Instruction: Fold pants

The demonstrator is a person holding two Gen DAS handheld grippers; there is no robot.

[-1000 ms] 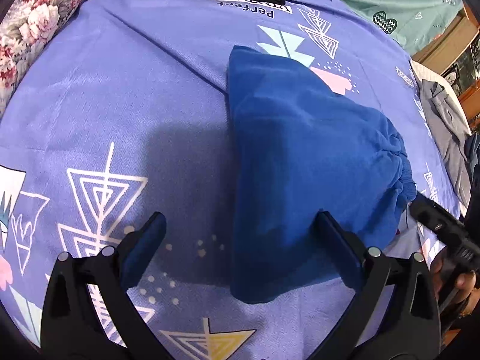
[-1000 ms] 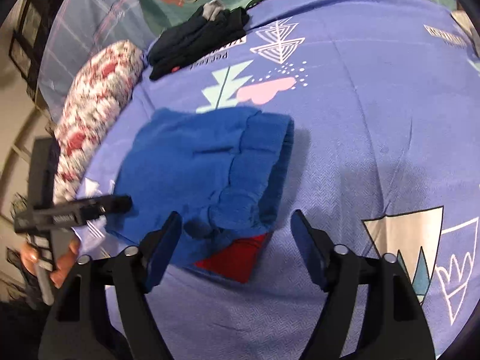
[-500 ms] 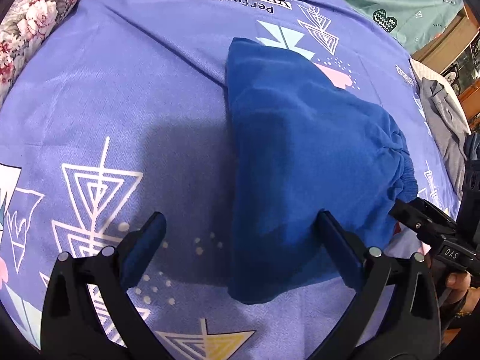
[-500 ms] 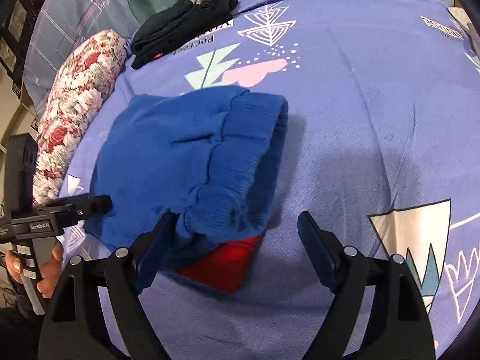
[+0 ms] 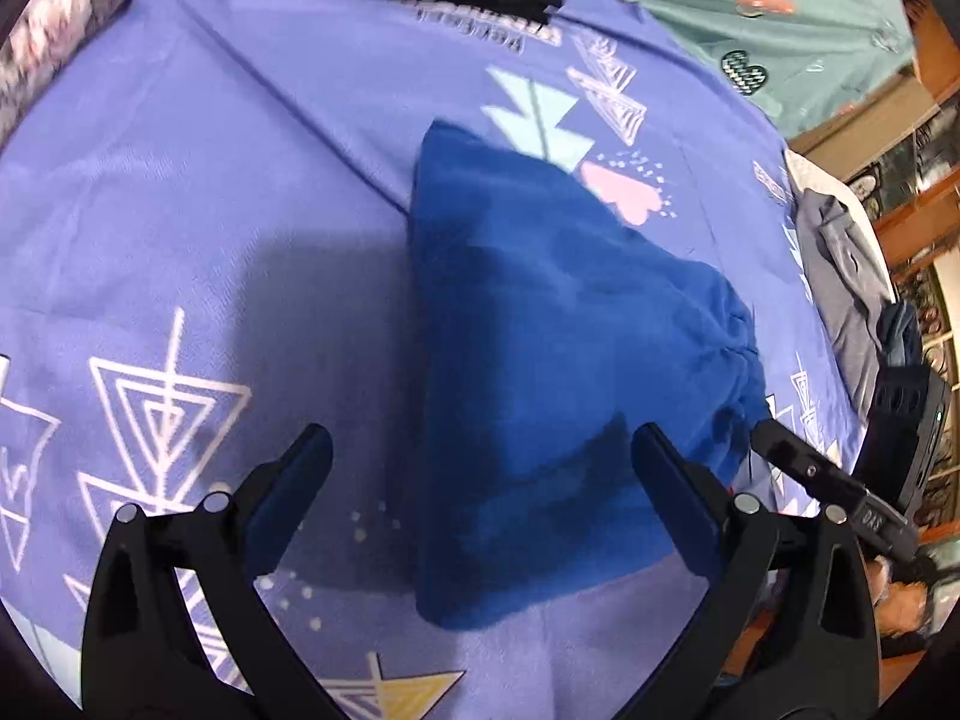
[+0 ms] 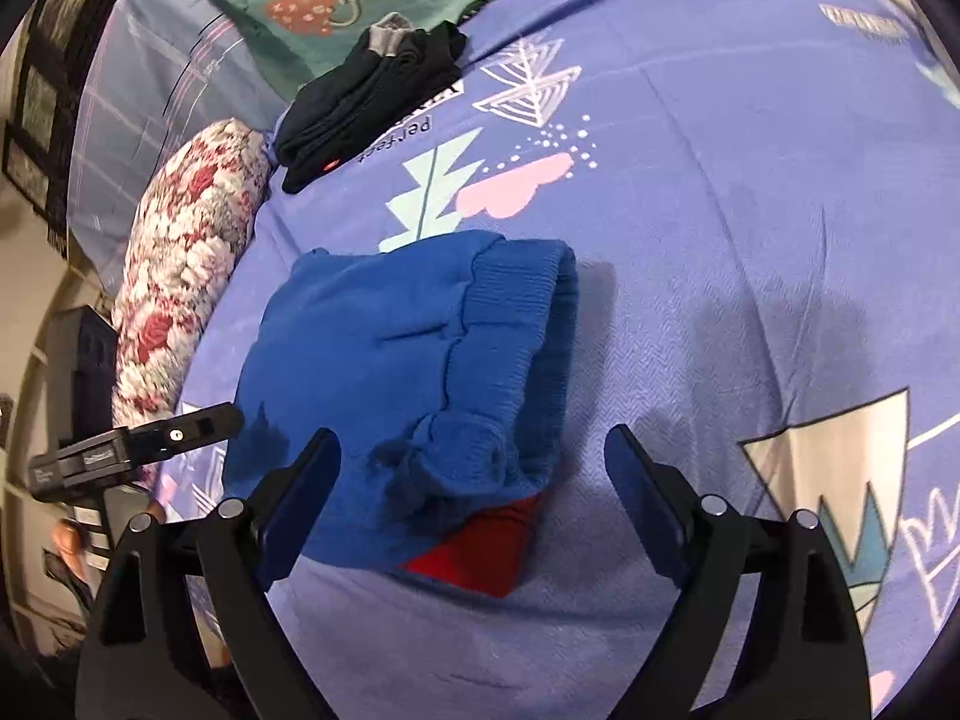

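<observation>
While both grippers, left [image 5: 480, 480] and right [image 6: 474, 480], gape empty (right widening), they should square the pants [image 6: 414, 372] (waistband bunched) mid-bed [image 6: 750, 240].

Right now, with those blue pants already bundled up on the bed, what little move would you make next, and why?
Probably lift both grippers away. The blue pants lie folded into a compact bundle on the purple bedsheet, and neither gripper holds them: the left gripper is open and the right gripper is opening over the waistband end. A red corner peeks out beneath, which might want tucking in first.
</observation>
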